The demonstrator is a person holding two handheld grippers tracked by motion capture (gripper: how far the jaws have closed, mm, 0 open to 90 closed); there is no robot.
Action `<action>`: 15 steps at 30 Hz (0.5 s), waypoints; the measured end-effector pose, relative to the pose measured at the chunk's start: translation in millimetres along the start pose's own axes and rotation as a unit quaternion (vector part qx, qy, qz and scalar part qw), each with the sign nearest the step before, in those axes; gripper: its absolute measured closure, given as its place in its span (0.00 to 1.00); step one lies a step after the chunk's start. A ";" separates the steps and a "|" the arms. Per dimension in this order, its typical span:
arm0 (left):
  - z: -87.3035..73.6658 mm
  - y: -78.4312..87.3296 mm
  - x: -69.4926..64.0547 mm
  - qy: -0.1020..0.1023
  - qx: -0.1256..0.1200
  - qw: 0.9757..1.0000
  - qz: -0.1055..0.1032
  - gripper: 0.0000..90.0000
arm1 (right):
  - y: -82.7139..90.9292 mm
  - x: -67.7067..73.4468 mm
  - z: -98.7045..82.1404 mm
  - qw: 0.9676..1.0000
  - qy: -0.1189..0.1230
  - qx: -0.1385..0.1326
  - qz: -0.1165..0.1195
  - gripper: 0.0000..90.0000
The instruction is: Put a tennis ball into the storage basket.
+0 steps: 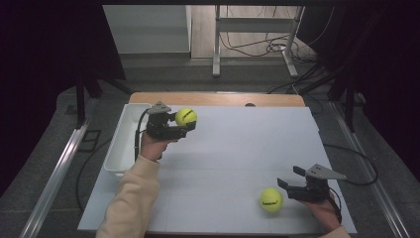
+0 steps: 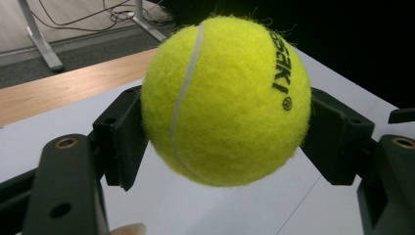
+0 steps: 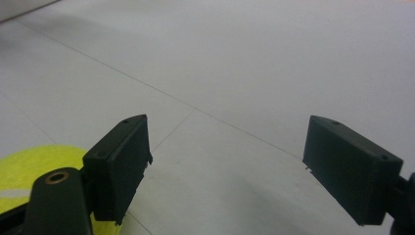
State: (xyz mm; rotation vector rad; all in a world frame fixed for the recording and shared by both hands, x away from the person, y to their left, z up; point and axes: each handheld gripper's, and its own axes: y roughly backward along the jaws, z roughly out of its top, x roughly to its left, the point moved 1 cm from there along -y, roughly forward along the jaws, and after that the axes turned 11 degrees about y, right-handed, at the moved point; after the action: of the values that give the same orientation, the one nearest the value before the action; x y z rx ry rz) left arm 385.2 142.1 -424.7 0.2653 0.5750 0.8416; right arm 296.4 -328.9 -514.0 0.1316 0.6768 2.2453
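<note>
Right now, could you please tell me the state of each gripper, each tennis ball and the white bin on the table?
Left gripper: shut on a fuzzy yellow tennis ball, held above the table.
Held yellow tennis ball: clamped between both pads, clear of the white table top.
Right gripper: open, nothing between its jaws.
Second yellow tennis ball: resting on the table beside the right gripper, not gripped.
White rectangular plastic bin: upright at the table's left edge; nothing seen inside.

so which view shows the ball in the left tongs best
The left gripper view: the held ball sits large between both pads, with seam and lettering readable. In the high view it is small, beside the white tray.
</note>
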 end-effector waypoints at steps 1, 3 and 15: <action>0.6 1.9 2.1 0.002 -0.001 1.000 0.002 0.29 | -0.1 0.0 0.0 1.000 0.000 0.001 0.000 0.20; 1.1 3.9 3.9 0.004 -0.004 1.000 0.003 0.29 | 0.1 0.1 0.0 1.000 0.000 0.000 -0.001 0.20; 4.6 17.2 17.7 0.017 -0.022 0.999 0.017 0.29 | -0.1 0.1 -0.1 1.000 0.000 0.001 -0.001 0.20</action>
State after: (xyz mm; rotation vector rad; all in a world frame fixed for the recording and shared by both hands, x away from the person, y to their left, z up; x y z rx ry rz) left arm 386.4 166.7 -420.0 0.2209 0.5851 0.8918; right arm 296.4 -328.8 -514.1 0.1316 0.6791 2.2425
